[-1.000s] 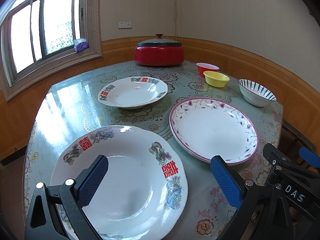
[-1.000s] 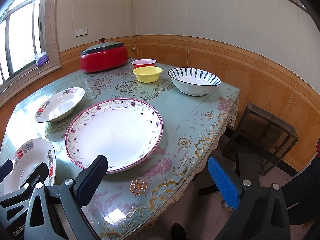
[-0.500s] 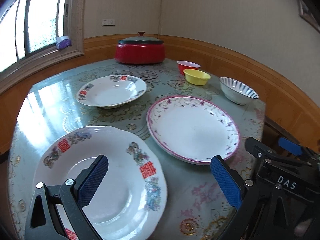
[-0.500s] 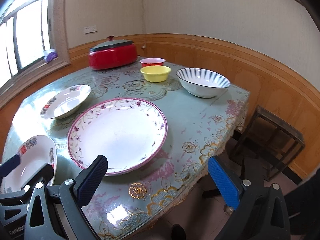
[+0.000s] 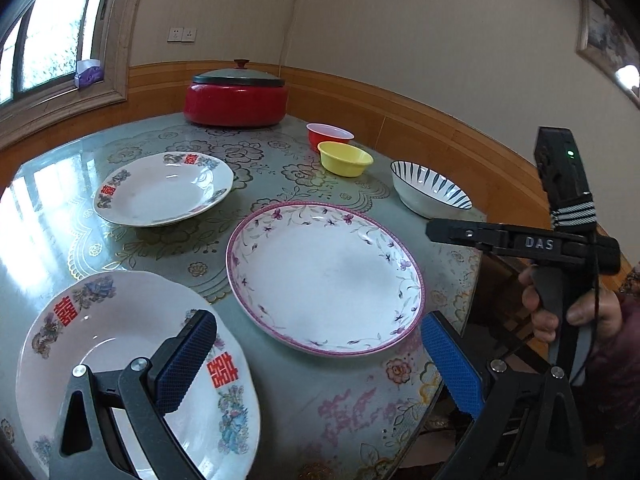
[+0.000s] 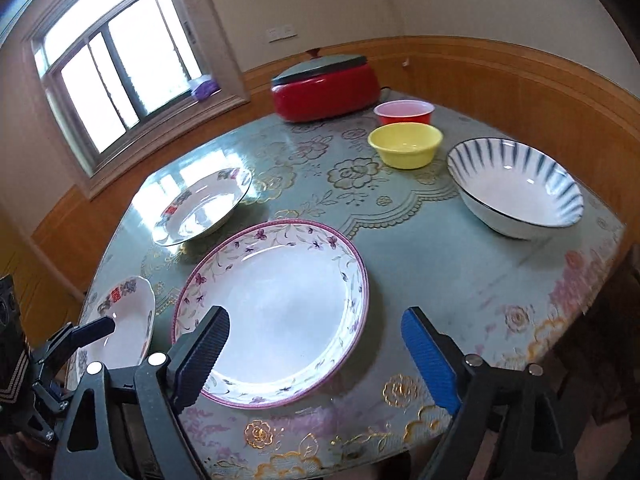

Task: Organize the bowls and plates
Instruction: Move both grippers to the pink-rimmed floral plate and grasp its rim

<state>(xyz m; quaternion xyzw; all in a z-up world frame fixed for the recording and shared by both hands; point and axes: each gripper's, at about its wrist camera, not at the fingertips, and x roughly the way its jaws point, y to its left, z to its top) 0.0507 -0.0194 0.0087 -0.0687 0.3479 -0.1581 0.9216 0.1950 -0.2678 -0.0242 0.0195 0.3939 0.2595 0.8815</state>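
Left to right across the table [image 5: 280,392]. The near plate [image 5: 120,344], with red characters, lies at the near-left corner. The left gripper [image 5: 316,360] is held spread and empty; its left finger hangs over this plate's right half, its right finger past the table's near edge.

The far plate [image 5: 164,188], same pattern, lies beyond it, well apart. The floral plate [image 6: 276,312] sits centre, just beside the near plate, apparently not touching. The right gripper [image 6: 316,354] is also held wide apart and empty, straddling the floral plate's near rim: left finger over the rim, right finger over bare cloth.

Further right and back: red bowl [image 6: 404,112], yellow bowl [image 6: 406,144] close in front of it (contact cannot be judged), striped bowl [image 6: 516,188] near the right edge.

All pieces are round, mouths up; no long axis is to be noted. Judged: each gripper is nearest its own plate; a rim pinch from the near side is suited.
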